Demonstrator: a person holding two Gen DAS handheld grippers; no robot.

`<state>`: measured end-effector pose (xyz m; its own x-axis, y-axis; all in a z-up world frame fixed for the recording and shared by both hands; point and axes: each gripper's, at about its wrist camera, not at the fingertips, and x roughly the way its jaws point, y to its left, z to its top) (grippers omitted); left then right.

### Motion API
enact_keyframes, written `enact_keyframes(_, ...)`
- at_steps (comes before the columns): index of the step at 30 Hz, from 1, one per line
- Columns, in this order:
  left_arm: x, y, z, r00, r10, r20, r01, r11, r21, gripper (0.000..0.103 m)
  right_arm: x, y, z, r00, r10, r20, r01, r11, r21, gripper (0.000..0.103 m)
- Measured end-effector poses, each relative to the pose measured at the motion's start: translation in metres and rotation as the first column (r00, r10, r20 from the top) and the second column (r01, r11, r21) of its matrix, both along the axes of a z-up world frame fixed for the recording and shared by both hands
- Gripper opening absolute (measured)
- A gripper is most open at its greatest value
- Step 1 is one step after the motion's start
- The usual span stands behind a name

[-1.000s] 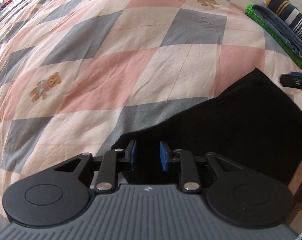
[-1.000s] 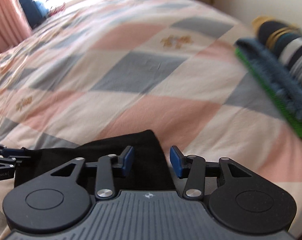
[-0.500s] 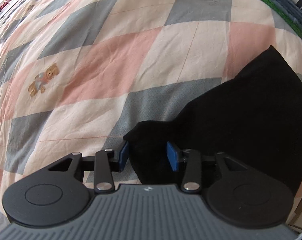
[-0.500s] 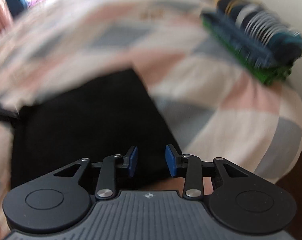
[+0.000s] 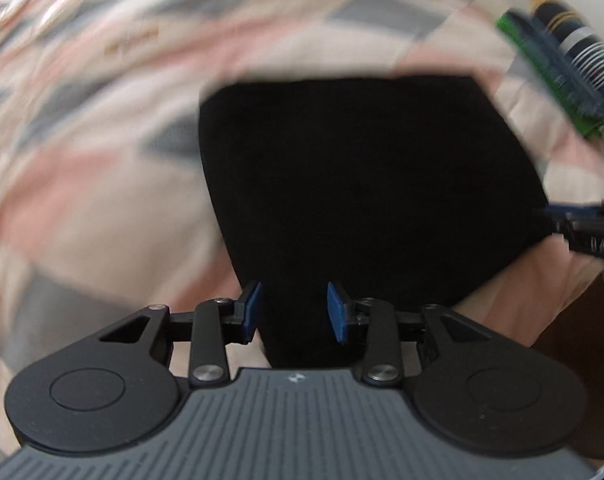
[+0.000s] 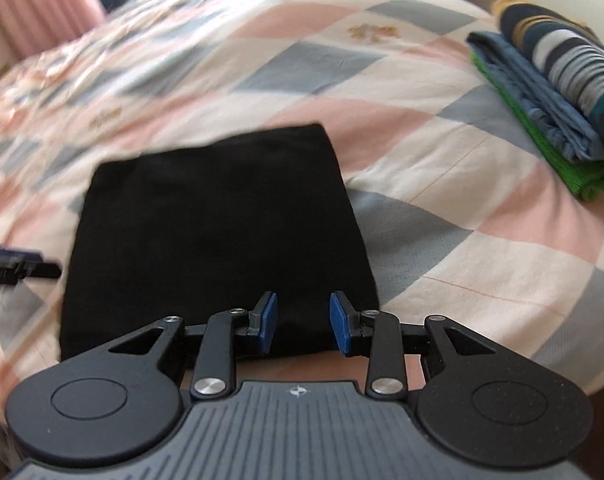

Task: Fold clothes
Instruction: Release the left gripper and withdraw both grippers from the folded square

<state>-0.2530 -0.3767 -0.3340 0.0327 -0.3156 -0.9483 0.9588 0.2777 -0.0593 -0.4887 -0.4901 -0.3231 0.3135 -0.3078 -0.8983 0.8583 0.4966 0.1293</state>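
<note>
Black garment (image 5: 366,200) flat on bed (image 5: 102,200), folded square. Left view: my left claw (image 5: 293,311) narrow gap, just been closing, over near edge, pinching nothing. Right view: right claw (image 6: 303,322) same, empty. Soft, light, floppy; I'd grab near corners.

No words or numbers can be read. The left gripper (image 5: 293,311) and the right gripper (image 6: 303,325) each carry only a small white emblem on the grey ribbed body. White marks on the right gripper's side, seen from the left wrist, are too blurred.
</note>
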Motion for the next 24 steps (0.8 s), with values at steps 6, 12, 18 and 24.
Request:
enact_keyframes(6,-0.024,0.005,0.013,0.991,0.118,0.07,-0.12,0.993,0.013,0.029,0.002,-0.017,-0.019,0.991,0.126,-0.034,-0.123,0.99,0.07,0.032)
enact_keyframes(12,-0.053,0.033,0.065,0.977,0.163,0.139,-0.168,0.985,0.027,0.038,-0.021,0.006,0.027,0.987,0.151,0.06,-0.155,0.985,0.08,0.041)
enact_keyframes(18,-0.066,0.057,0.103,0.979,0.178,0.103,-0.18,0.984,0.007,0.043,-0.035,0.027,0.059,0.983,0.163,0.081,-0.173,0.977,0.124,0.061)
enact_keyframes(24,-0.059,0.054,0.136,0.982,0.12,0.143,-0.112,0.992,-0.063,0.051,-0.035,0.036,0.102,0.985,0.134,0.112,-0.138,0.99,0.025,0.083)
